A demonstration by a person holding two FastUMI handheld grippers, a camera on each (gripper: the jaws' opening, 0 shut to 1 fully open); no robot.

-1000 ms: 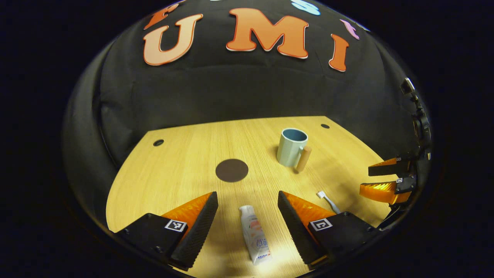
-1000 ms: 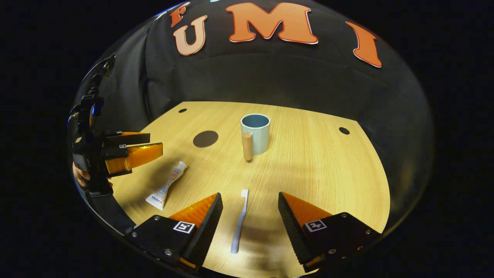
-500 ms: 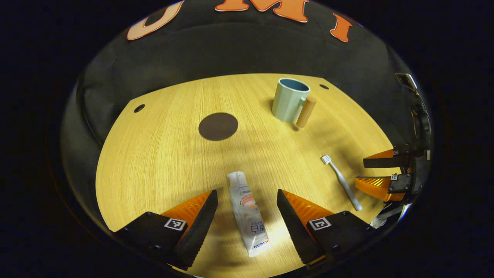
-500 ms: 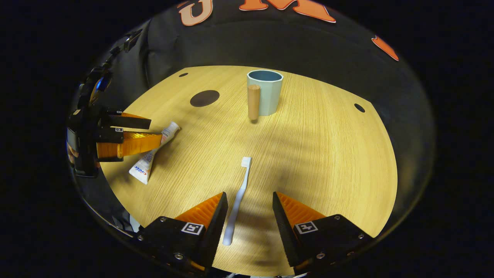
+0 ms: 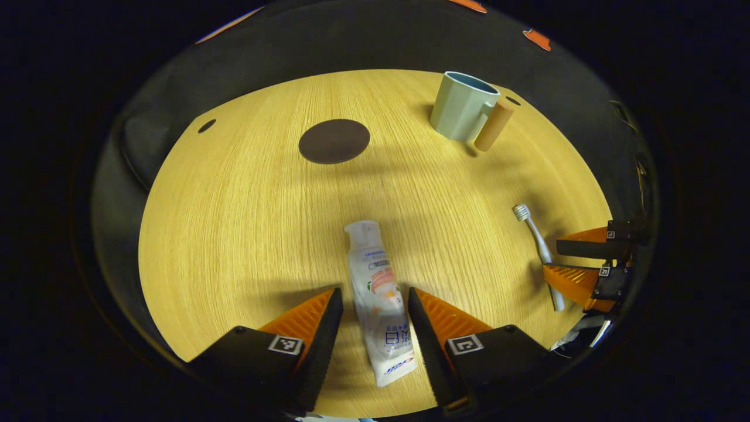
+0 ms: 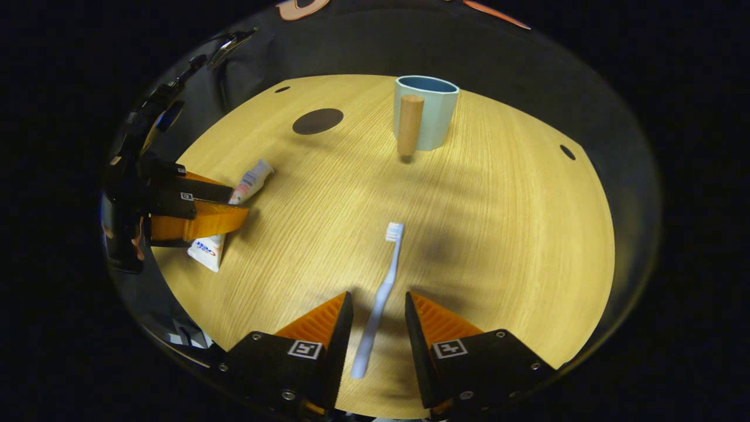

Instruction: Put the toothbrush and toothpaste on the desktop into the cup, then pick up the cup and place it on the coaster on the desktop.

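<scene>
A white toothpaste tube (image 5: 379,298) lies flat on the wooden desktop (image 5: 246,223), cap toward 12 o'clock. At 3 o'clock lies a white toothbrush (image 5: 538,249). A pale-blue cup (image 5: 463,106) stands upright at 1 o'clock, and the dark round coaster (image 5: 334,140) lies bare at 12.

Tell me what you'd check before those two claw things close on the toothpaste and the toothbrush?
1. White toothpaste tube lies between the left gripper fingers: ok.
2. Pale slim toothbrush handle lies between the right gripper fingers: ok.
3. Both fingers already pressing on either item: not ok; gaps show beside each, jaws open.
4. Pale green cup with wooden handle stands upright, mouth open: ok.
5. Dark round coaster lies bare on the wooden desktop: ok.
6. Whether the fingertips reach low enough to grip: cannot tell.
</scene>
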